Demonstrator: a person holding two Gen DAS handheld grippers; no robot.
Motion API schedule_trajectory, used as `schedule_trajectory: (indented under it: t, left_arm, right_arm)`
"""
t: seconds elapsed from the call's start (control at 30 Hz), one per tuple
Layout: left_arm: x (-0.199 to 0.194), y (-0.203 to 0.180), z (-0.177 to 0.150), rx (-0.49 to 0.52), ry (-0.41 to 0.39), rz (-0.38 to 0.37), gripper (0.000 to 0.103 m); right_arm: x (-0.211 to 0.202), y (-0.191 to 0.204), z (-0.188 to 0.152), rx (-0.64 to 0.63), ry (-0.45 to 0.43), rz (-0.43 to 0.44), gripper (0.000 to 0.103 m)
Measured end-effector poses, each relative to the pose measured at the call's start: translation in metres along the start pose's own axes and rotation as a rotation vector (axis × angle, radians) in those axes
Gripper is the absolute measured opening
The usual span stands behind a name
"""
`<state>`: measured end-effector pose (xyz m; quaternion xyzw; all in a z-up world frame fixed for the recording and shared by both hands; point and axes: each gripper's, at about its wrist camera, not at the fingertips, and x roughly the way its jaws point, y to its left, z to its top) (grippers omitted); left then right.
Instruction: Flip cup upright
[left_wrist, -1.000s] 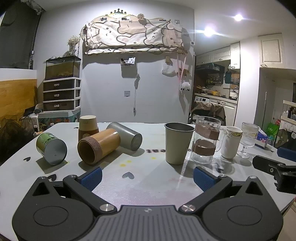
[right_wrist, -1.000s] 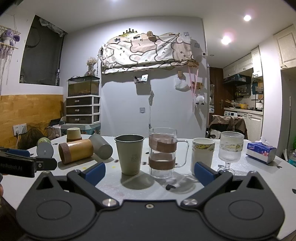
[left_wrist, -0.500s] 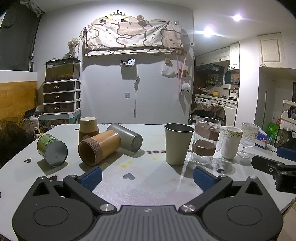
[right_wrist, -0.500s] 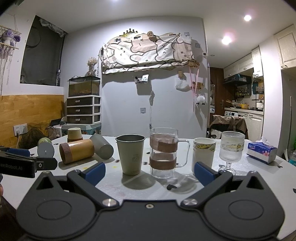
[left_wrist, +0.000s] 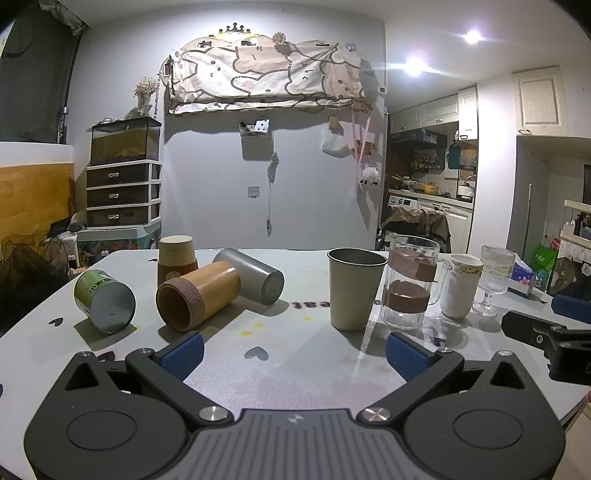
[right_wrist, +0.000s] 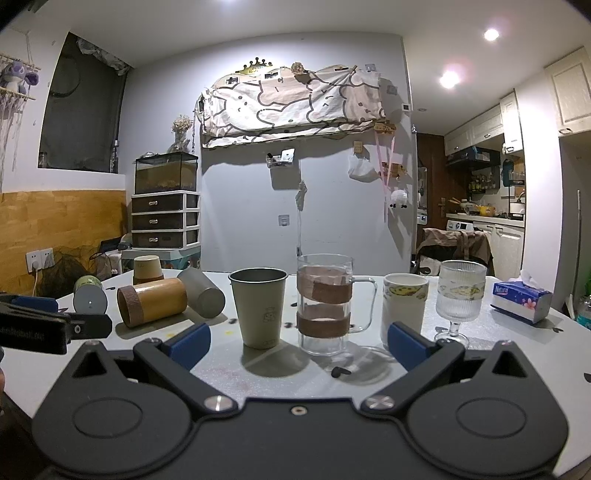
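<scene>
Three cups lie on their sides on the white table: a bamboo cup with its mouth toward me, a grey metal cup behind it, and a green cup at the left. A brown paper cup stands upside down behind them. My left gripper is open and empty, short of the bamboo cup. My right gripper is open and empty in front of the upright cups. The bamboo cup also shows in the right wrist view.
Upright on the right half stand a metal tumbler, a glass mug with brown bands, a white patterned cup and a ribbed goblet. A tissue box sits at the far right.
Both views have shifted very slightly. The cups have not moved and both grippers stay open.
</scene>
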<state>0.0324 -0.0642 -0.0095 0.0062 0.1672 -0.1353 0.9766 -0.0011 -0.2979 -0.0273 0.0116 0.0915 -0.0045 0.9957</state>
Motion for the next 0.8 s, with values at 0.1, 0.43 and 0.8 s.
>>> schedule_trajectory:
  t: [0.1, 0.43, 0.8]
  left_arm:
    - [-0.0001, 0.0001, -0.0002, 0.0, 0.0, 0.0, 0.103]
    - [-0.0003, 0.0007, -0.0005, 0.001, 0.0, -0.001, 0.103]
    - [-0.0009, 0.0014, 0.0002, 0.0, 0.0, 0.001, 0.103]
  right_arm:
    - [0.0, -0.0001, 0.0, -0.001, -0.001, 0.0, 0.103]
    - [0.0, -0.0002, 0.0004, 0.0, 0.0, 0.001, 0.103]
    - [-0.0002, -0.0001, 0.0007, 0.0, 0.0, 0.001, 0.103]
